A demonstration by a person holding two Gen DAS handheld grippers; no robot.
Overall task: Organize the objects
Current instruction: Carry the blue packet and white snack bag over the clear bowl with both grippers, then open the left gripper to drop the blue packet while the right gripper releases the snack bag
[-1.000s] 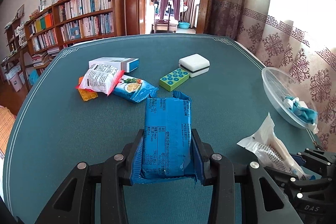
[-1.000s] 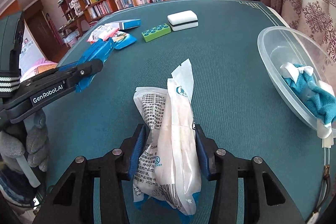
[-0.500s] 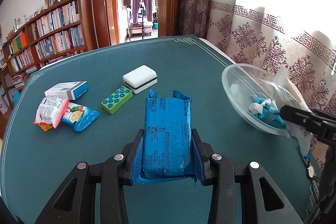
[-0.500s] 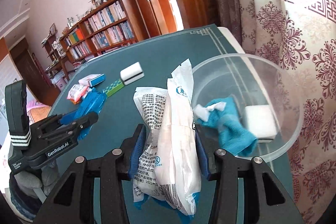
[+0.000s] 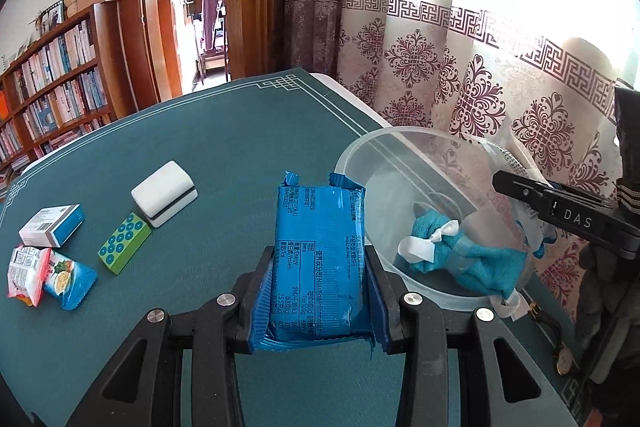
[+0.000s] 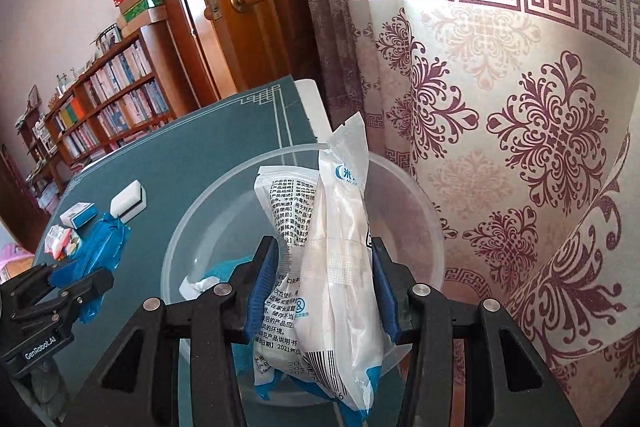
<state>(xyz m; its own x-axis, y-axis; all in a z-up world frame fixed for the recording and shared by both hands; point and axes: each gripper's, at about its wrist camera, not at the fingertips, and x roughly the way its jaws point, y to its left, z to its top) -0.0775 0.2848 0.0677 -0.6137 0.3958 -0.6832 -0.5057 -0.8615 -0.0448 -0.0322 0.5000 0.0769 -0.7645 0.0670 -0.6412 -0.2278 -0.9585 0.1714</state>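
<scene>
My left gripper (image 5: 320,259) is shut on a blue snack packet (image 5: 320,251) and holds it above the green table, just left of a clear plastic bowl (image 5: 360,163). A blue cloth with a white ribbon (image 5: 452,251) lies in the bowl. My right gripper (image 6: 320,263) is shut on a white plastic-wrapped packet (image 6: 340,247) and holds it over the bowl (image 6: 400,187). The right gripper shows at the right edge of the left wrist view (image 5: 560,215). The left gripper with its blue packet shows at the lower left of the right wrist view (image 6: 80,267).
On the table's left lie a white block (image 5: 164,193), a green dotted brick (image 5: 124,247), a white and blue box (image 5: 52,225) and two small snack bags (image 5: 48,275). A patterned curtain (image 5: 480,87) hangs right behind the bowl at the table's edge.
Both grippers have swung right toward the bowl. The right gripper's white packet is now over the bowl, and the left gripper's blue packet is now beside the bowl's rim.
</scene>
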